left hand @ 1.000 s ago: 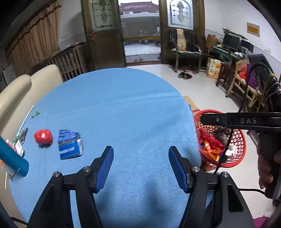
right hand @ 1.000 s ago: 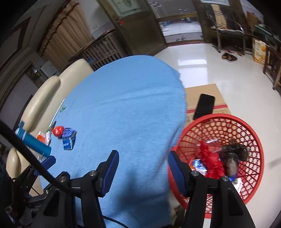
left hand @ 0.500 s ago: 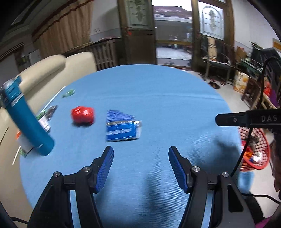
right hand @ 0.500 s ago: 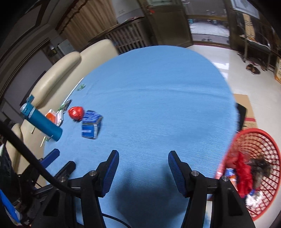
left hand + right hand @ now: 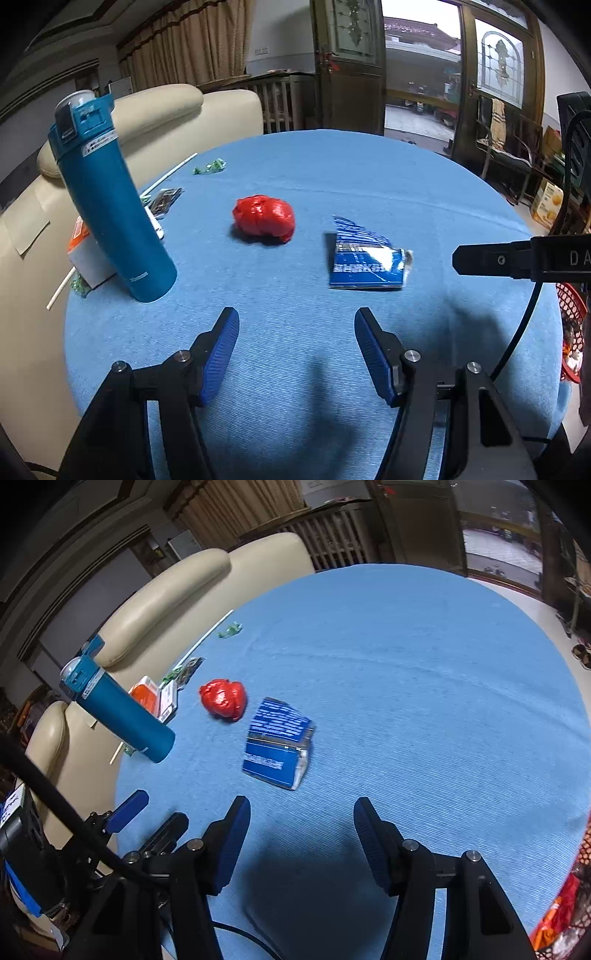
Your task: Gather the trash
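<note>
A crumpled red wrapper (image 5: 264, 218) (image 5: 224, 700) and a flattened blue carton (image 5: 366, 257) (image 5: 278, 743) lie on the round table with the blue cloth (image 5: 369, 177) (image 5: 406, 664). My left gripper (image 5: 295, 345) hovers open over the cloth, short of both pieces, nothing between its blue pads. My right gripper (image 5: 301, 829) is open too, just short of the blue carton and a little right of it. Part of the right gripper shows at the right edge of the left wrist view. The red mesh basket (image 5: 570, 325) (image 5: 565, 904) holding trash sits off the table's right side.
A tall teal flask (image 5: 110, 206) (image 5: 118, 709) stands at the table's left edge. Beside it lie an orange-and-white box (image 5: 147, 698), small packets, a green wrapper (image 5: 209, 167) (image 5: 230, 630) and a white straw. A cream sofa (image 5: 159, 110) lies behind, chairs and boxes at the far right.
Both grippers swung left, away from the red basket toward the trash on the table. The red wrapper and blue carton now sit much nearer the fingers. Jaw openings are unchanged.
</note>
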The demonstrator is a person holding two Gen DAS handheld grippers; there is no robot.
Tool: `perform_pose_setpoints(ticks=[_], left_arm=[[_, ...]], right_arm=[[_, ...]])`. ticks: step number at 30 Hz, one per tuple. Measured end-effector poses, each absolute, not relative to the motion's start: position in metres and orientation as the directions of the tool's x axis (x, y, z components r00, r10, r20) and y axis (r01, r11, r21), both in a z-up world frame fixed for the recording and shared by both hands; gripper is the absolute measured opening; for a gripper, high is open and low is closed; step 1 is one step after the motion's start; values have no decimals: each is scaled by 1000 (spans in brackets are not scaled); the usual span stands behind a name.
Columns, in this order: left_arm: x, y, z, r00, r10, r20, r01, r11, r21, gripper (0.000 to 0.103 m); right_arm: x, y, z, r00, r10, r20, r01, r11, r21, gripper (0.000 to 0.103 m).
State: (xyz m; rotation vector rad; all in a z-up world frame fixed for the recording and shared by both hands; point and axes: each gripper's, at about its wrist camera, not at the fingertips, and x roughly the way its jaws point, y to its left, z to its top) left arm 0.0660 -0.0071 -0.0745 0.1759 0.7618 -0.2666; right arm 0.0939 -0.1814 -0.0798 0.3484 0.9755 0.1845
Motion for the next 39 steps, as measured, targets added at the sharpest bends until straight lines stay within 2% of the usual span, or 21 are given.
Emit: perform_pose_setpoints(ticks=[21,27,39], left_arm=[[91,27,-91,673,-135,-727,219,975,22,66],[93,36,-91,677,-118,-727,195,981,22,66],[93,40,-94,668,-107,-736,179,984,20,66]], right_arm=[[124,-153,-92,521,317,-792,3,928,374,63],[135,-139,-96,521,294,-801,8,937,350,70],[156,-111,-114,500,214,-839,27,965,262,70]])
